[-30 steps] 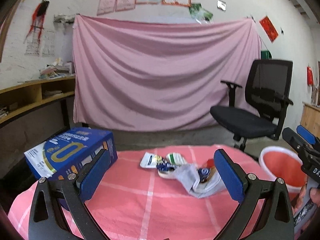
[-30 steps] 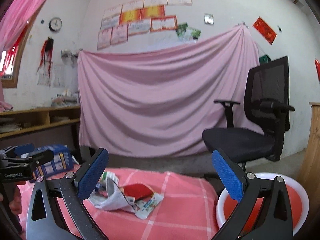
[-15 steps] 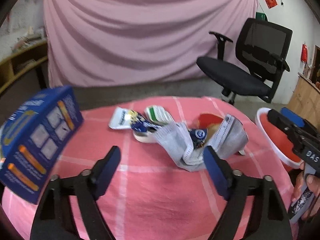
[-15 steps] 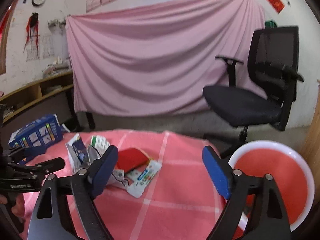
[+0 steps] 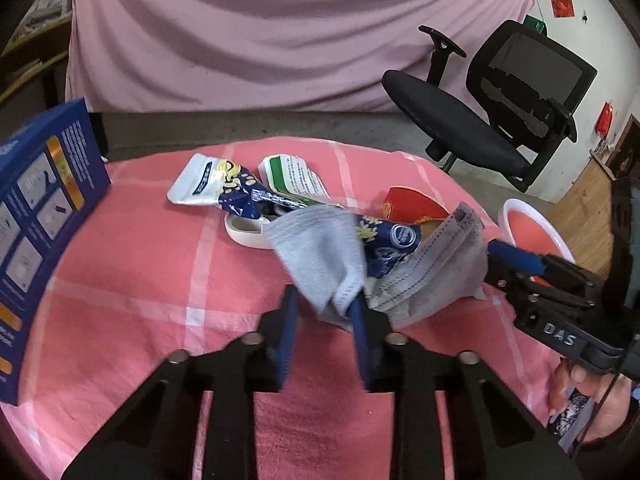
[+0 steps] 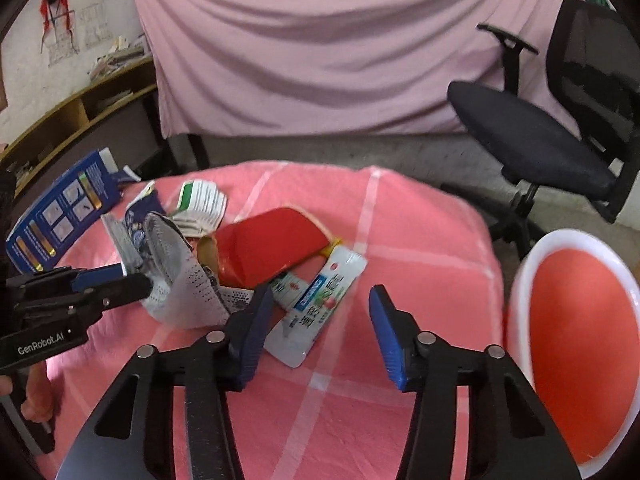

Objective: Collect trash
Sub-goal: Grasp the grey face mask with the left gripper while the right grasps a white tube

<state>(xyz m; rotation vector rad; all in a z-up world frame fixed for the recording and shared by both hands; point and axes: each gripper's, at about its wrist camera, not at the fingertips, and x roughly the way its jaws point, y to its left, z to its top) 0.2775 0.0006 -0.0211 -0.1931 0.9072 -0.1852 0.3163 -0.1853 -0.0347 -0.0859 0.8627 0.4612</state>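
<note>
A pile of trash lies on the pink checked tablecloth (image 5: pixel 132 280): a grey face mask (image 5: pixel 320 256), blue snack wrappers (image 5: pixel 386 246), a red wrapper (image 6: pixel 268 248), a green-and-white packet (image 5: pixel 298 176) and a white sachet (image 6: pixel 316 312). My left gripper (image 5: pixel 324 304) is narrowed around the near fold of the mask; in the right wrist view (image 6: pixel 132 280) its fingers touch the mask (image 6: pixel 180 276). My right gripper (image 6: pixel 318 320) is open, just above the white sachet. It also shows at the right of the left wrist view (image 5: pixel 516 264).
A white bin with a red liner (image 6: pixel 576 336) stands at the table's right edge. A blue carton (image 5: pixel 36 220) stands at the left. A black office chair (image 5: pixel 500 120) and a pink curtain (image 5: pixel 280 28) are behind.
Both grippers have dropped toward the trash pile. My left gripper's jaws have narrowed from wide open onto the mask. My right gripper has narrowed a little and neared the sachet.
</note>
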